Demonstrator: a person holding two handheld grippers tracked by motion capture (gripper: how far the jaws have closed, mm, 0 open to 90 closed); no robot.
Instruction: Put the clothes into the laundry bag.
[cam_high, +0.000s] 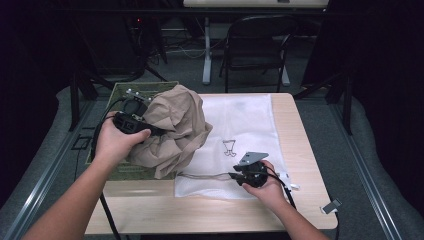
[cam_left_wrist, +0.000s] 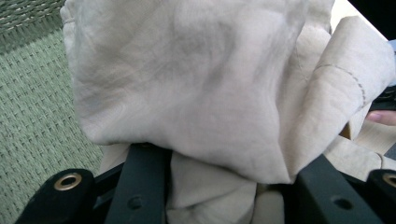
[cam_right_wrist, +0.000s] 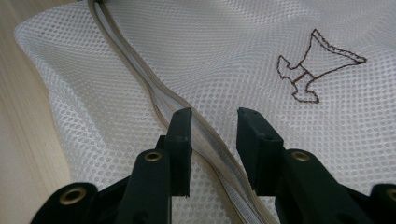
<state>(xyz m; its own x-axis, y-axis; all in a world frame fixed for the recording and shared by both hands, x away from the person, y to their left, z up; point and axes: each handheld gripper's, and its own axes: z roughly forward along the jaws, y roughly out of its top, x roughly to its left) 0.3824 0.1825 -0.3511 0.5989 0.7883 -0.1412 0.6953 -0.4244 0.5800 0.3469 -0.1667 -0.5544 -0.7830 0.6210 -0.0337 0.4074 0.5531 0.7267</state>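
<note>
Left tool (cam_high: 131, 121) is up off the surface (cam_high: 150, 210) at the far left, gripping a crumpled beige cloth (cam_high: 172, 127); in the left gripper view the cloth (cam_left_wrist: 187, 93) is bunched between both black jaws, pads pressed into it, so it's clamped. Cloth hangs in a big wad, its lower part resting partly on a green woven mat (cam_high: 120, 92) at the surface's left edge and partly over the left side of the white mesh bag (cam_high: 245, 120). A stitched seam runs along one cloth fold at the right of that view.

Mesh bag lies flat mid-surface, w/ a small brown stitched emblem (cam_high: 229, 148) near its middle; no readable words on it, just an outline shape. In the right gripper view the emblem (cam_right_wrist: 317, 70) sits beyond the jaws, to the right.

Right tool (cam_high: 233, 175) is low at the bag's near edge, pointing left along it. Its jaws stand at a narrowish gap, straddling the bag's beige zipper strip (cam_right_wrist: 159, 98), which runs between them; pads aren't pressing it, so nothing is held. Zipper line (cam_high: 205, 175) also shows in the high view along the near edge.

A small white tag (cam_high: 294, 187) lies by the bag's near right corner, print too small to read
</note>
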